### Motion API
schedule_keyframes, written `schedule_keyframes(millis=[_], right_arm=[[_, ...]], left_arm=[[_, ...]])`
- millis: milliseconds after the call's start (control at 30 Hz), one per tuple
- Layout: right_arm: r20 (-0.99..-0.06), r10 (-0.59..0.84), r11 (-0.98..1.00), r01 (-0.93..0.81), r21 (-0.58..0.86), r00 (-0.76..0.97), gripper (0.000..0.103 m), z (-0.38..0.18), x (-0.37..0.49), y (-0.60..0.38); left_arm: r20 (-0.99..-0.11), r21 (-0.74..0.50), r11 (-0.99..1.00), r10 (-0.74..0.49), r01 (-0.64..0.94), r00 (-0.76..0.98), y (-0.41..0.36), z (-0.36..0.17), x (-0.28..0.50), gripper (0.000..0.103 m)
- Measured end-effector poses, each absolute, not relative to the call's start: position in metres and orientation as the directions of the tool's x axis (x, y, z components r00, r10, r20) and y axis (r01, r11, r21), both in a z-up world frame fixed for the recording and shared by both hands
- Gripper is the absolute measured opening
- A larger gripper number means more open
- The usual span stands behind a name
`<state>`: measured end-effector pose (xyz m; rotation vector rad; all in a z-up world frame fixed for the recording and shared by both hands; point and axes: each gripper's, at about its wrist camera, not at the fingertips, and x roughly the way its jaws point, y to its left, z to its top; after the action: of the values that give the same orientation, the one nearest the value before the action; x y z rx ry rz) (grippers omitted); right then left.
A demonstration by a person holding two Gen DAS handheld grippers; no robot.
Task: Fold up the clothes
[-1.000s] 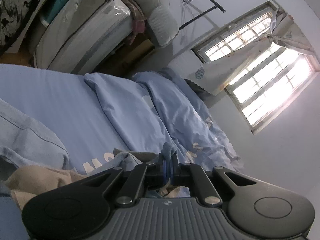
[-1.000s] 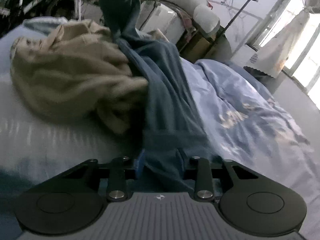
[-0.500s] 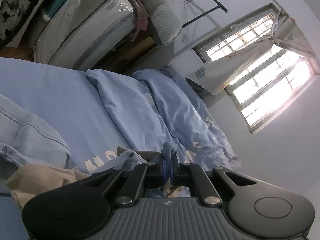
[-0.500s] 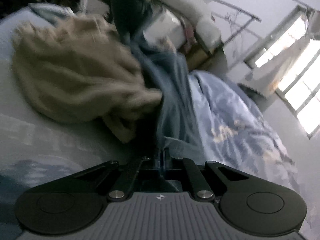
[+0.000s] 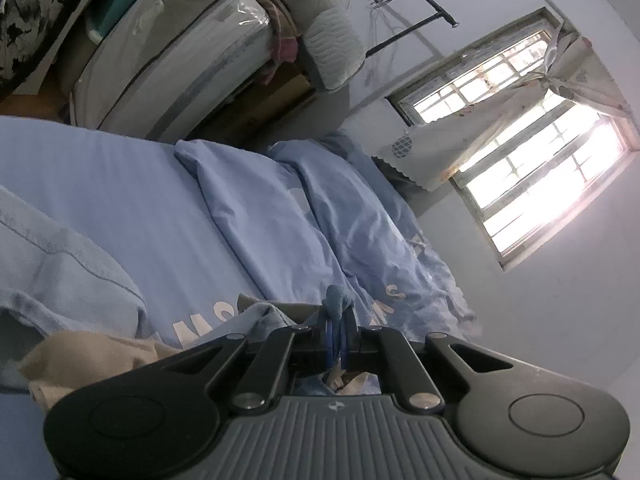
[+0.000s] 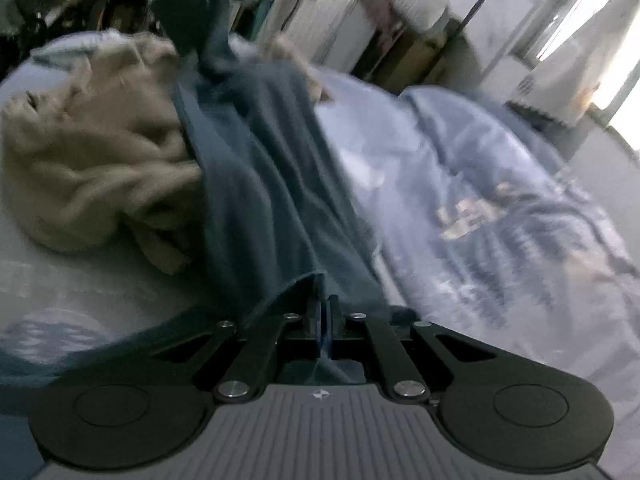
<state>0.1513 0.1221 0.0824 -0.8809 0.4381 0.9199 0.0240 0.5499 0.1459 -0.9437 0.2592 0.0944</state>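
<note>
A dark blue garment (image 6: 264, 184) stretches across the bed between my two grippers. My right gripper (image 6: 323, 312) is shut on its near hem. My left gripper (image 5: 338, 322) is shut on its other end; a small bunch of the blue garment (image 5: 335, 298) sticks up between the fingers. In the right wrist view the far end rises toward the left gripper at the top left, partly hidden. A beige garment (image 6: 92, 160) lies crumpled to the left of the blue one; a part of it shows in the left wrist view (image 5: 88, 356).
The bed has a light blue sheet (image 5: 100, 184) and a rumpled light blue duvet (image 5: 320, 216) with white letters. A light blue pillow (image 5: 52, 272) lies at left. Wrapped mattresses (image 5: 172, 52) stand against the wall. A bright window (image 5: 532, 168) is at right.
My right gripper has closed on the blue garment's hem and pulled it taut. The left gripper has stayed shut and shifted slightly.
</note>
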Motion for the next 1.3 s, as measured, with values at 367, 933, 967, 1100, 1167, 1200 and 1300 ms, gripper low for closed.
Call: schedule_keyframes(millis=[367, 933, 967, 1100, 1167, 1200, 1300], right_arm=[[-0.598, 0.411, 0.473, -0.722, -0.506, 0.688, 0.018, 0.070, 0.196, 0.130], [-0.350, 0.349, 0.859, -0.446, -0.252, 0.869, 0.071, 0.151, 0.078, -0.025], [-0.355, 0.354, 0.868, -0.445, -0.218, 0.865, 0.071, 0.151, 0.066, -0.038], [-0.401, 0.303, 0.915, -0.381, -0.131, 0.865, 0.071, 0.135, 0.029, -0.075], [-0.433, 0.296, 0.928, -0.365, -0.082, 0.852, 0.071, 0.126, 0.021, -0.090], [-0.446, 0.300, 0.929, -0.365, -0.065, 0.843, 0.071, 0.122, 0.020, -0.096], [-0.490, 0.295, 0.919, -0.383, -0.088, 0.820, 0.071, 0.116, 0.026, -0.109]], left_arm=[[-0.278, -0.780, 0.589, -0.029, -0.208, 0.960, 0.552, 0.135, 0.027, 0.001], [-0.218, -0.731, 0.651, 0.065, -0.207, 0.974, 0.547, 0.205, 0.010, 0.000], [-0.207, -0.725, 0.658, 0.070, -0.201, 0.976, 0.544, 0.216, 0.009, 0.000], [-0.182, -0.696, 0.696, 0.065, -0.175, 0.981, 0.525, 0.259, 0.010, 0.000], [-0.184, -0.670, 0.722, 0.063, -0.173, 0.981, 0.512, 0.277, 0.013, 0.001], [-0.183, -0.663, 0.728, 0.064, -0.171, 0.981, 0.507, 0.282, 0.013, 0.001], [-0.168, -0.653, 0.740, 0.065, -0.161, 0.984, 0.492, 0.293, 0.014, 0.001]])
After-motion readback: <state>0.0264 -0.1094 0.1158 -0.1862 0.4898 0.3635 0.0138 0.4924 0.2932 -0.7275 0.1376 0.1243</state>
